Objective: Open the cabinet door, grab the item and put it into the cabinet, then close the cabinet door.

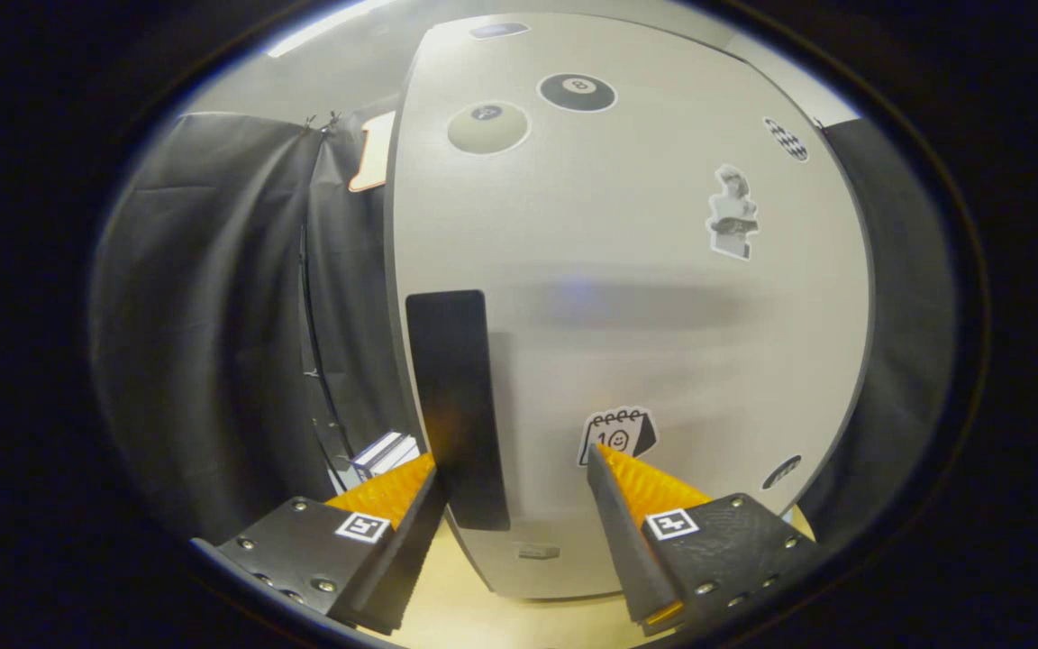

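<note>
Several stickers on pale cabinet door (645, 297)

Gripper (512, 461) fingers spread apart; cabinet door (645, 315) and its handle (458, 406) just ahead.

Light: dim, soft; bright ceiling strip light (325, 29) overhead.
Shadow: blurred band across pale grey cabinet door (663, 306).
Distortion: fisheye bowing edges.

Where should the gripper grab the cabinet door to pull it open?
Probably the tall dark handle strip by the cabinet door's left edge. It runs up and down, so come straight at it with one finger on each side. The gripper is open, and the strip's lower part already lies between its fingers.
</note>
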`<state>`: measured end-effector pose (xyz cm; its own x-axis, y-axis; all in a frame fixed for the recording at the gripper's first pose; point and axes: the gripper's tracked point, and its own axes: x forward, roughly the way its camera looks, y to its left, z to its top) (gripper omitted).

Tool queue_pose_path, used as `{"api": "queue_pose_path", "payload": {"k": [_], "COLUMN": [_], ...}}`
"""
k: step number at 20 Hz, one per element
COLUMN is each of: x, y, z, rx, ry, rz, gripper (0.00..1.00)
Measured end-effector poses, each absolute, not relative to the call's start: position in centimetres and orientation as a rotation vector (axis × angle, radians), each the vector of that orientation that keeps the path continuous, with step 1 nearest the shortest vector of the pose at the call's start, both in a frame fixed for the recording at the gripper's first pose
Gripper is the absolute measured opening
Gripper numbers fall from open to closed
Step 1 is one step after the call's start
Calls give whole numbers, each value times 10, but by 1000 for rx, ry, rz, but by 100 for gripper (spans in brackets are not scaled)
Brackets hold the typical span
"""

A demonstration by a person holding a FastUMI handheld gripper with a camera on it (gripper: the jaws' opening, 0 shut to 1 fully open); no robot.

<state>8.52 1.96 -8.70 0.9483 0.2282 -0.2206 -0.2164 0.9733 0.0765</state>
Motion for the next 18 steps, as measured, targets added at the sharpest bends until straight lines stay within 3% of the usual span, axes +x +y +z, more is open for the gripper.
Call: {"api": "queue_pose_path", "payload": {"k": [9,18], "x": [39,17], "y": [-7,-100], "z": [-16,20], "rx": [78,-49], "ry": [89,-38], "rz": [318,213], "gripper": [87,87]}}
